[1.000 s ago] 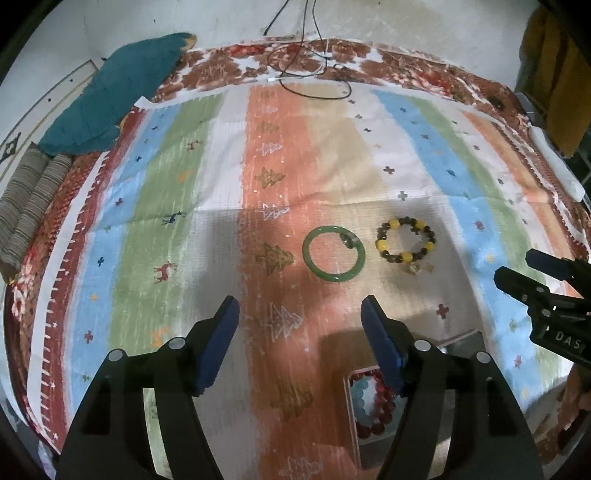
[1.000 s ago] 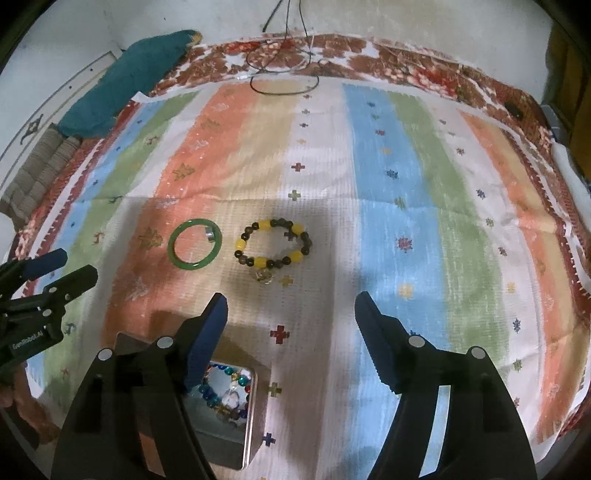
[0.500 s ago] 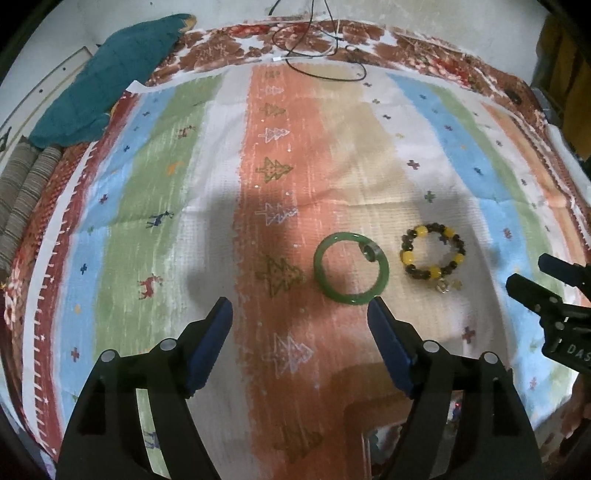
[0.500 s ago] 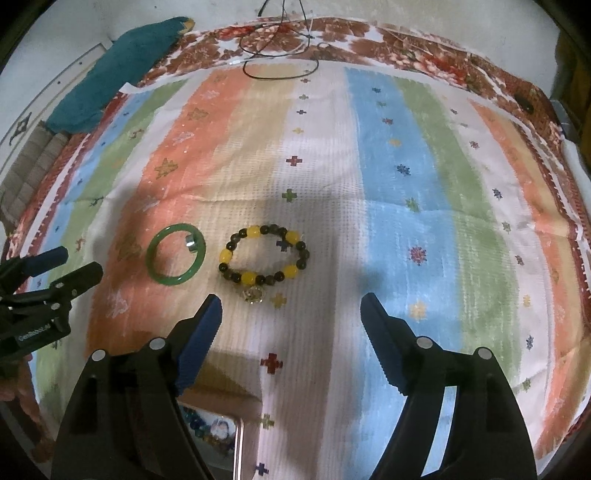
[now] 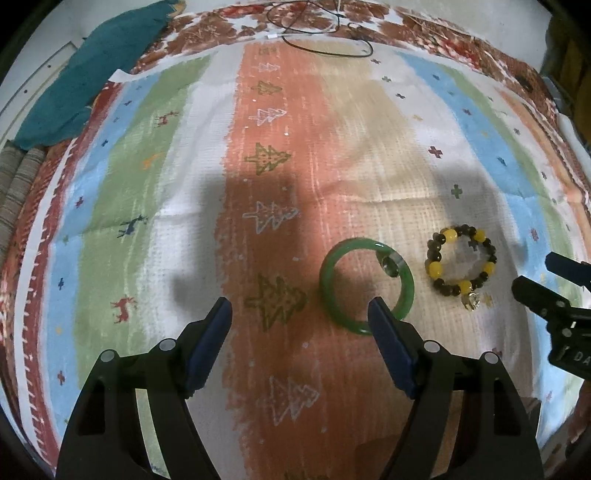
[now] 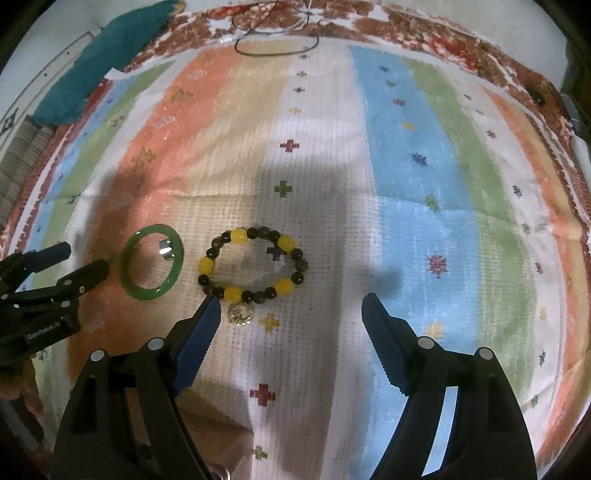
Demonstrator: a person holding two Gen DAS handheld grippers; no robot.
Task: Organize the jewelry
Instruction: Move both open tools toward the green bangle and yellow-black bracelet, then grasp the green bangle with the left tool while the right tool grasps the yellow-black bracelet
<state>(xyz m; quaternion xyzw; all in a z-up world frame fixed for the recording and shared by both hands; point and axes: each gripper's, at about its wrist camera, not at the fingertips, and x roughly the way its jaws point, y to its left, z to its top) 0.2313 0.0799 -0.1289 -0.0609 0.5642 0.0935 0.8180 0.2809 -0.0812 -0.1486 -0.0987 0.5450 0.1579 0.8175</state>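
Note:
A green jade bangle (image 5: 334,269) lies flat on the striped cloth; it also shows in the right wrist view (image 6: 127,275). A beaded bracelet (image 5: 461,260) of dark and yellow beads with a small metal charm lies to its right, and shows in the right wrist view (image 6: 255,264). My left gripper (image 5: 300,317) is open and empty, its right finger tip at the bangle's near edge. My right gripper (image 6: 291,314) is open and empty, its left finger tip beside the charm.
A striped patterned cloth (image 5: 184,184) covers the surface. A teal cloth (image 5: 92,74) lies at the far left corner. A black cable (image 5: 325,33) loops at the far edge. A dark small object (image 6: 537,98) sits at the far right.
Both grippers moved forward and down toward the bracelets. The jewelry box seen near the bottom earlier has dropped out of view. Both grippers stay open.

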